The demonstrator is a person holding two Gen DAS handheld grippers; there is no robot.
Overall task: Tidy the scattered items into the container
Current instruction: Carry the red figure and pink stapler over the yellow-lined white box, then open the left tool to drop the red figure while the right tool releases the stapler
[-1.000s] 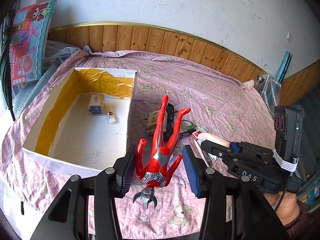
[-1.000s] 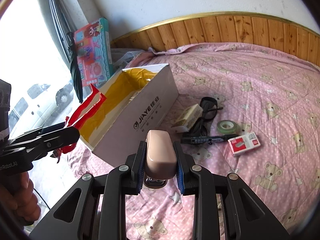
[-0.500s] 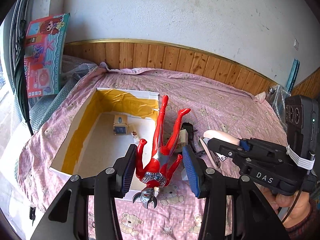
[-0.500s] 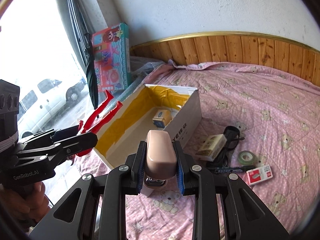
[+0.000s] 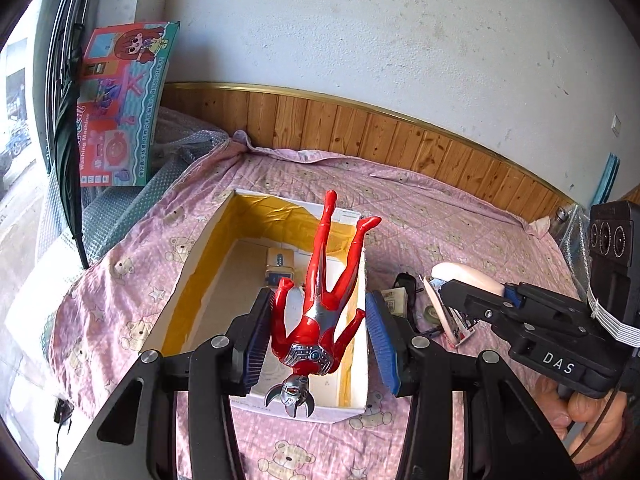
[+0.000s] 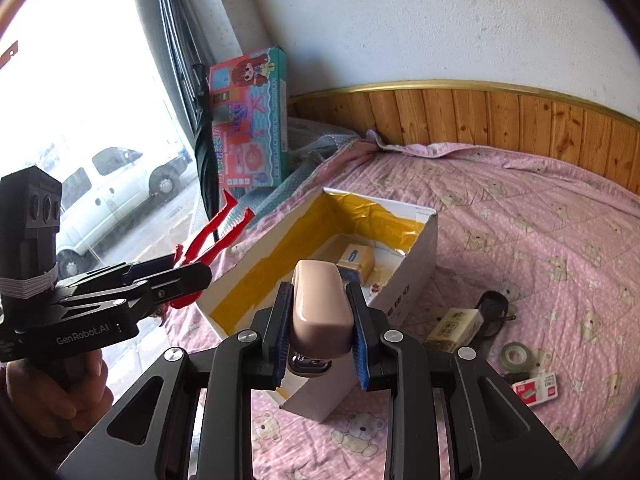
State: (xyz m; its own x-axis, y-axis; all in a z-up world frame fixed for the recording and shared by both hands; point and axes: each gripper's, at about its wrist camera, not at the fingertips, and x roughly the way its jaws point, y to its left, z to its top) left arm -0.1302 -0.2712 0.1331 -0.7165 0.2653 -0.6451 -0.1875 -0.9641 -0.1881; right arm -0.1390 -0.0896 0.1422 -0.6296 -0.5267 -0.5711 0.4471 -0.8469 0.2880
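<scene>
Left claw (image 5: 320, 334) was clamped on red figure (image 5: 320, 304), held head-down above white box (image 5: 192, 280). Right claw (image 6: 320, 330) was clamped on beige stapler (image 6: 320, 312), held above near end of box. Small yellow carton (image 6: 356, 260) was seen inside box. Tape roll (image 6: 516, 356), staple pack (image 6: 536, 388), cream packet (image 6: 452, 324) were left on bed (image 6: 540, 240), right of box.

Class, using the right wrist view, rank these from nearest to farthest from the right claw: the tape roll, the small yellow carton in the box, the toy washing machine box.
1. Small yellow carton, inside the box just ahead of the right claw.
2. Tape roll, on the bedspread to the right.
3. Toy washing machine box, leaning at the far left by the window.
</scene>
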